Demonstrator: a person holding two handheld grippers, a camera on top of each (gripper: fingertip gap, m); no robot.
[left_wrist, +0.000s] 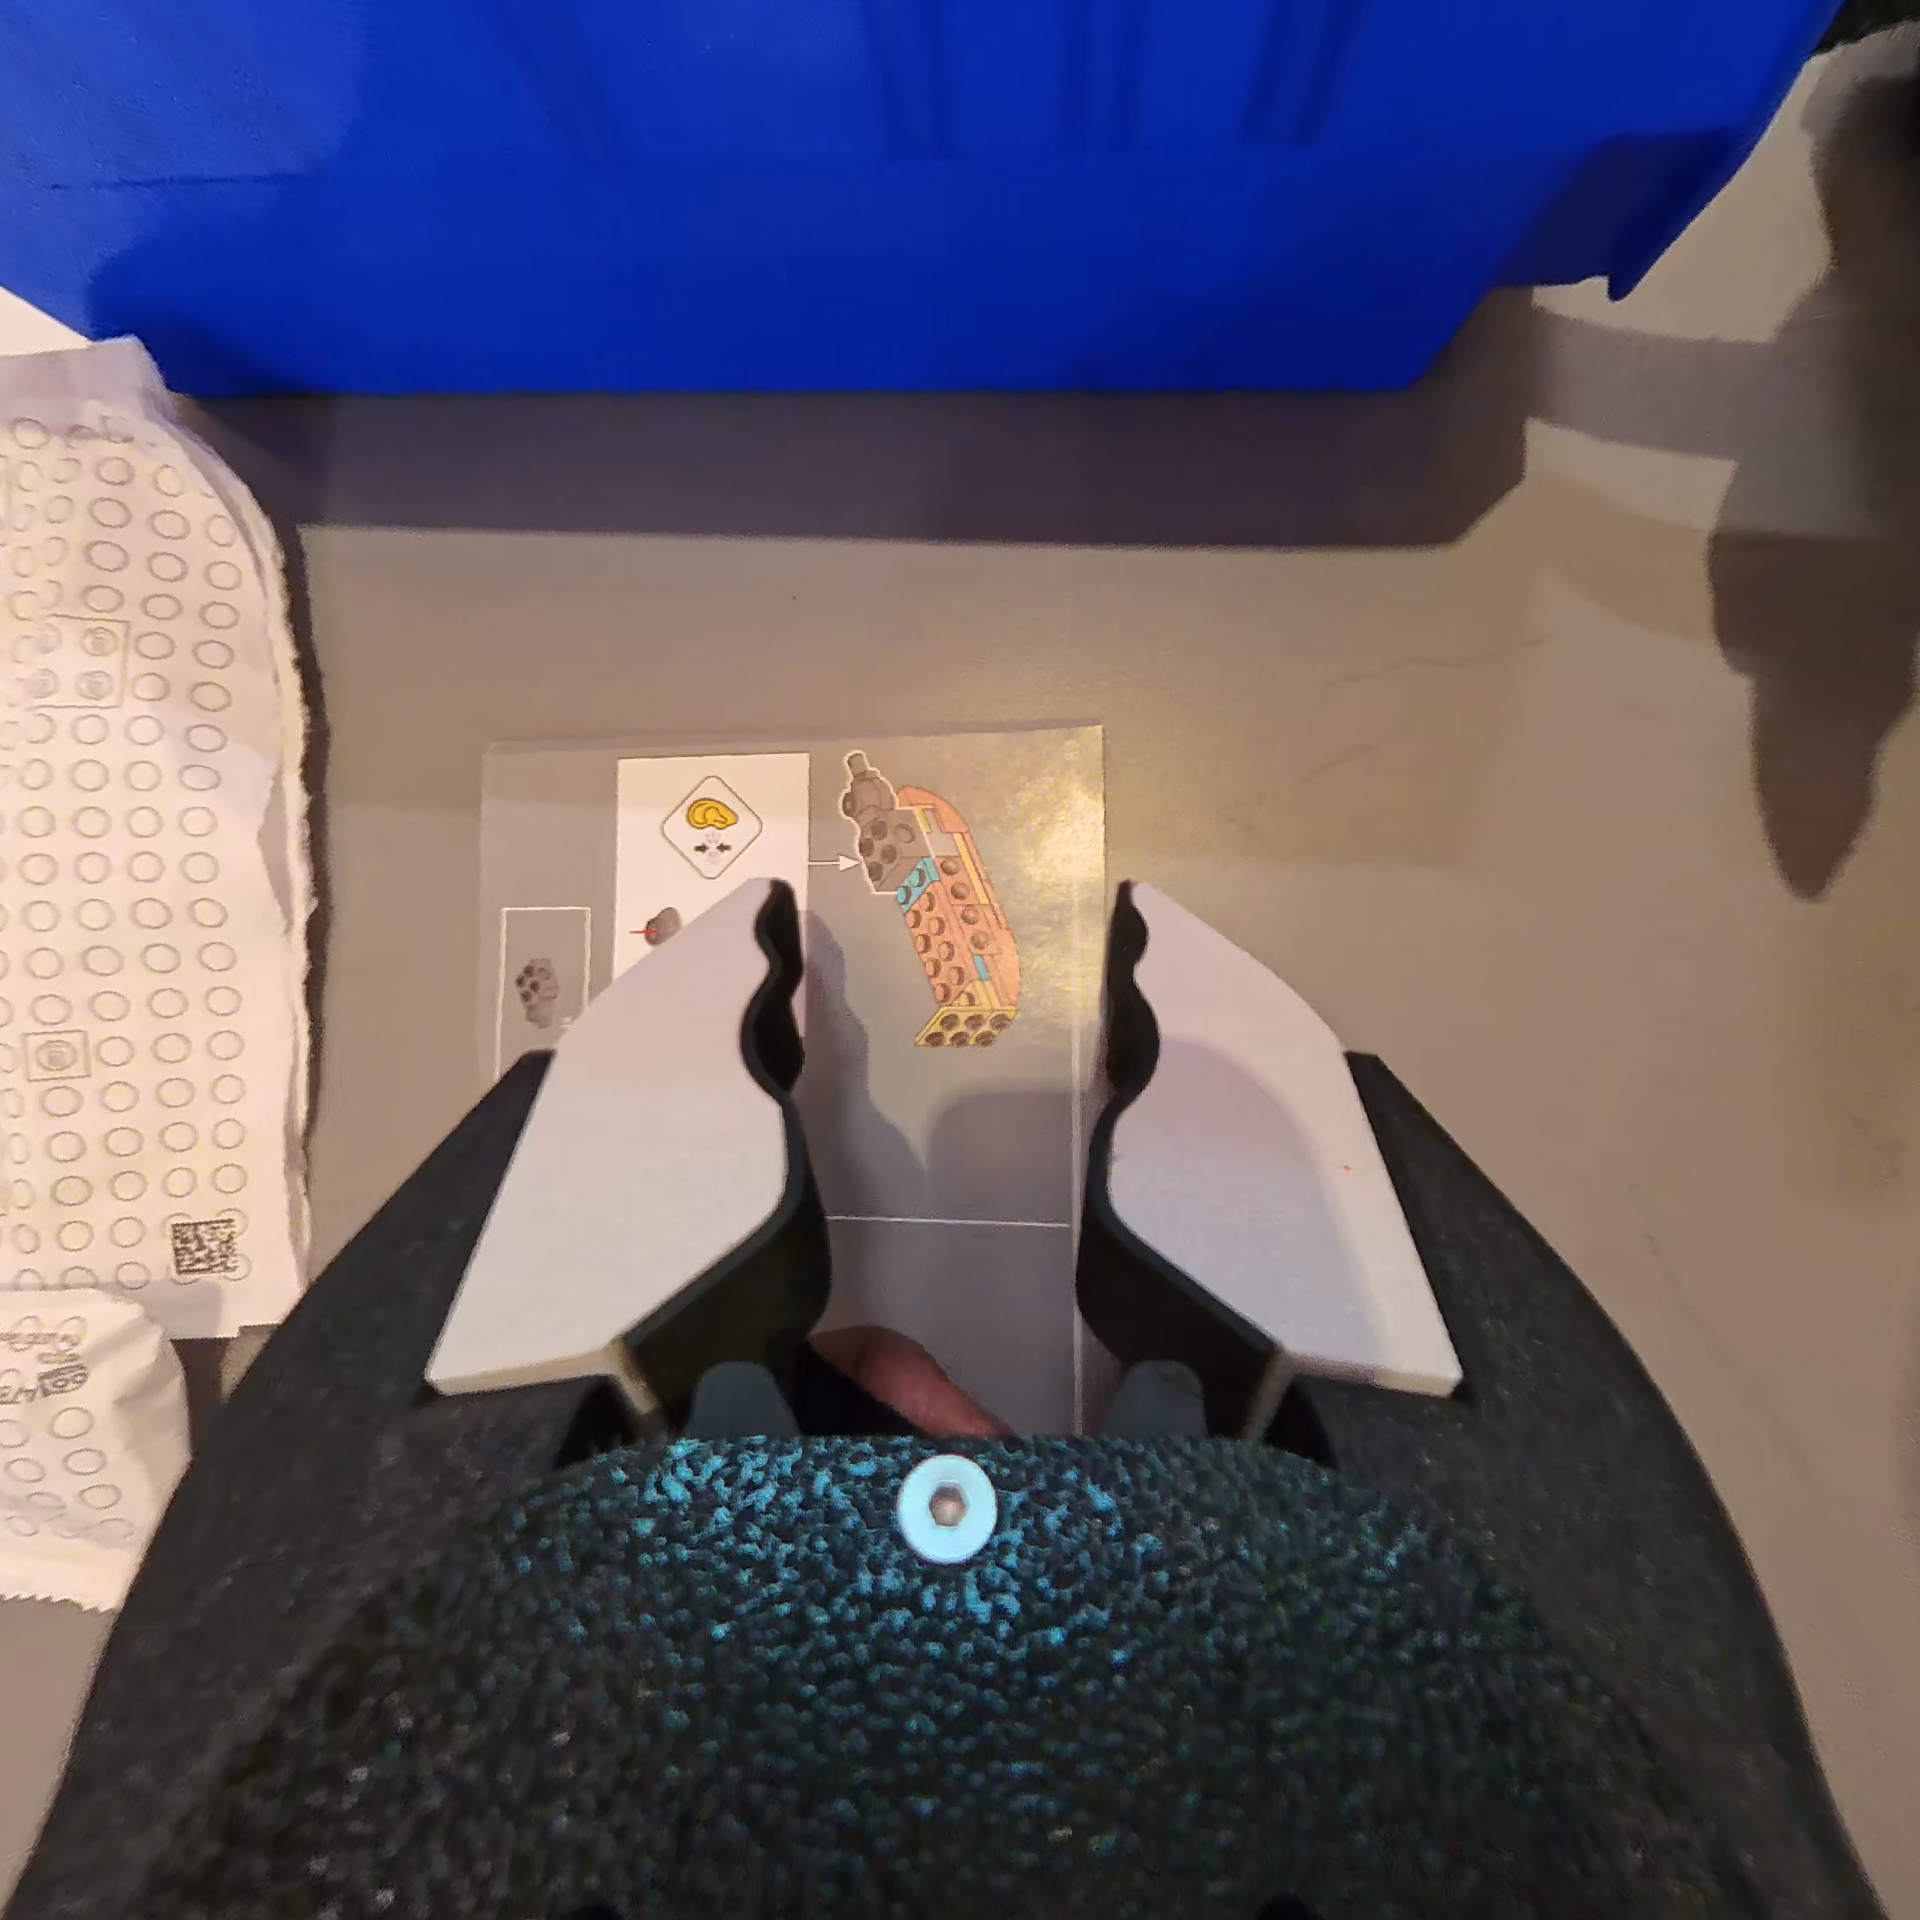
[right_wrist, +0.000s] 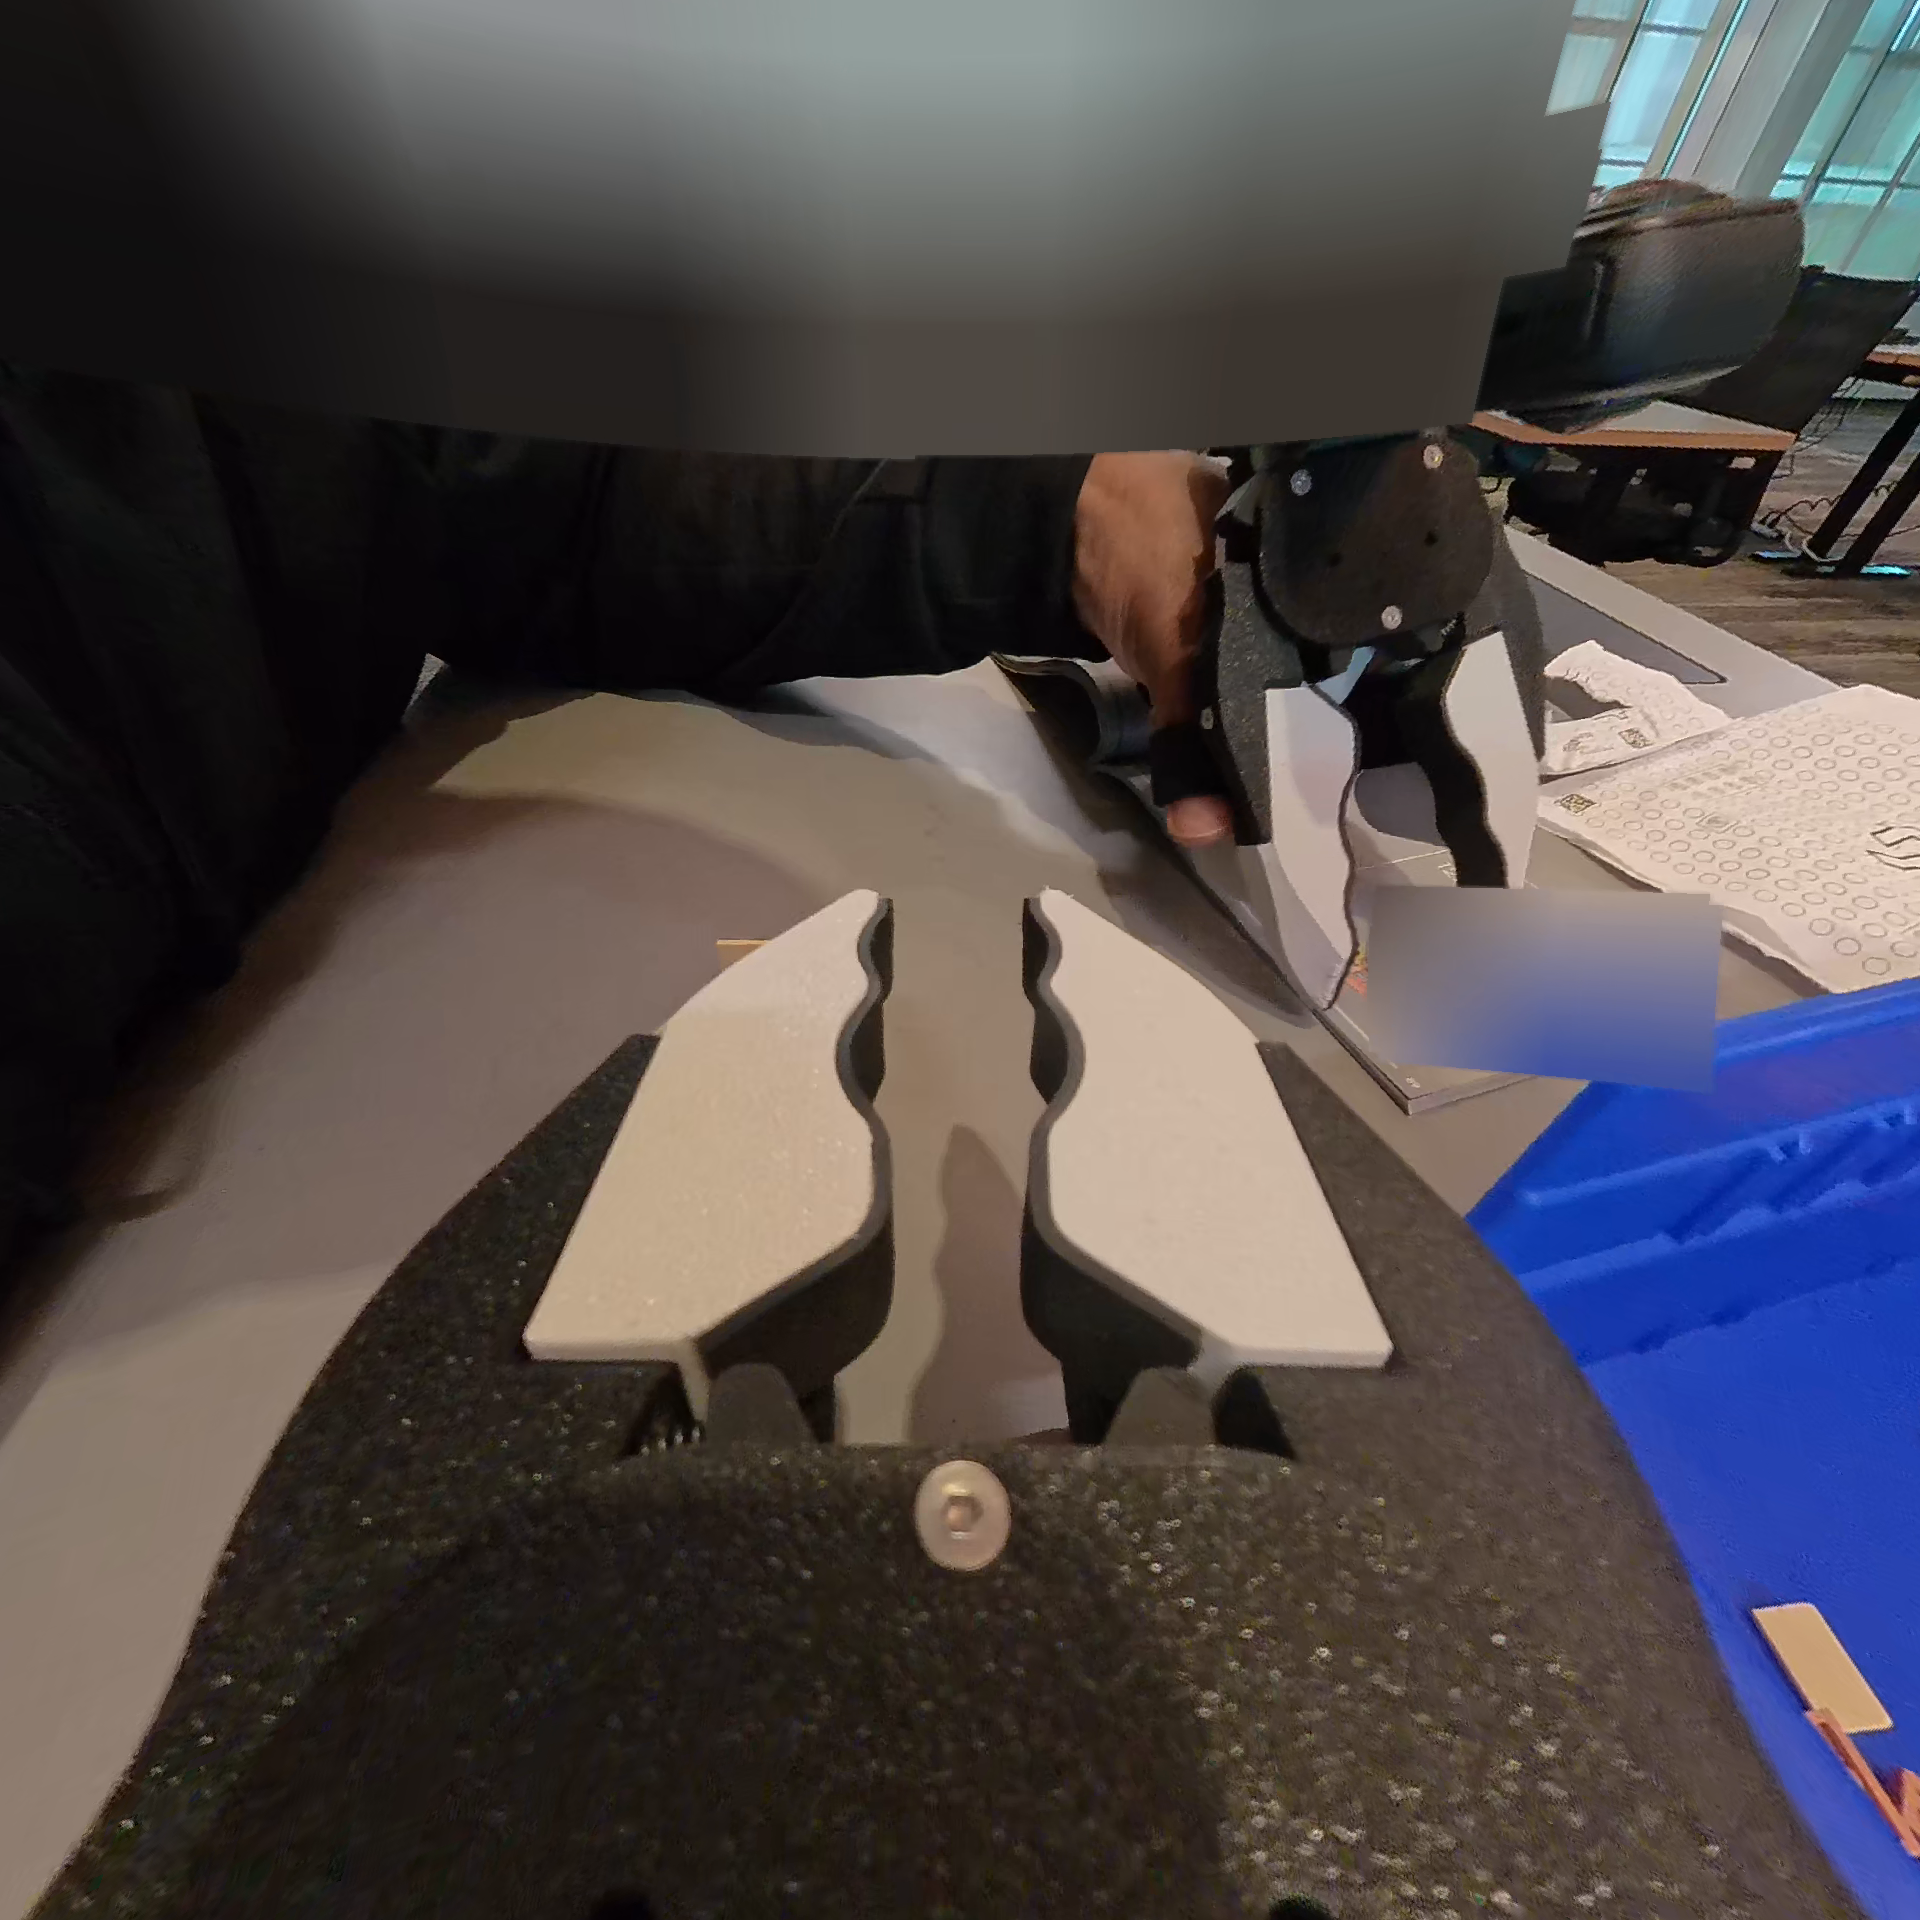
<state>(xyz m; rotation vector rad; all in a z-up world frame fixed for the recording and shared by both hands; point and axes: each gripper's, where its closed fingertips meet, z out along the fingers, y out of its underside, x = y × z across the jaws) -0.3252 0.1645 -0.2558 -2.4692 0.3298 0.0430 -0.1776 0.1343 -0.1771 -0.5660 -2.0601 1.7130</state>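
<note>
My left gripper (left_wrist: 954, 904) is open over an open instruction booklet (left_wrist: 966, 821) that lies flat on the grey table. Nothing is between its fingers; the page with a drawing of a brick model shows through the gap. The right wrist view shows this gripper (right_wrist: 1392, 831) held by a hand, tips pointing down at the booklet (right_wrist: 1226, 894). My right gripper (right_wrist: 956, 914) is open with a narrow gap and holds nothing; only bare table shows between its fingers. A small tan piece (right_wrist: 743, 948) lies on the table just left of its left fingertip.
A blue plastic bin (left_wrist: 935, 208) stands behind the booklet; in the right wrist view it (right_wrist: 1714, 1299) is at the right, with tan pieces (right_wrist: 1818, 1683) inside. Torn white paper bags printed with circles (left_wrist: 114, 831) (right_wrist: 1766, 821) lie beside the booklet. A person's dark sleeve lies across the table's far side.
</note>
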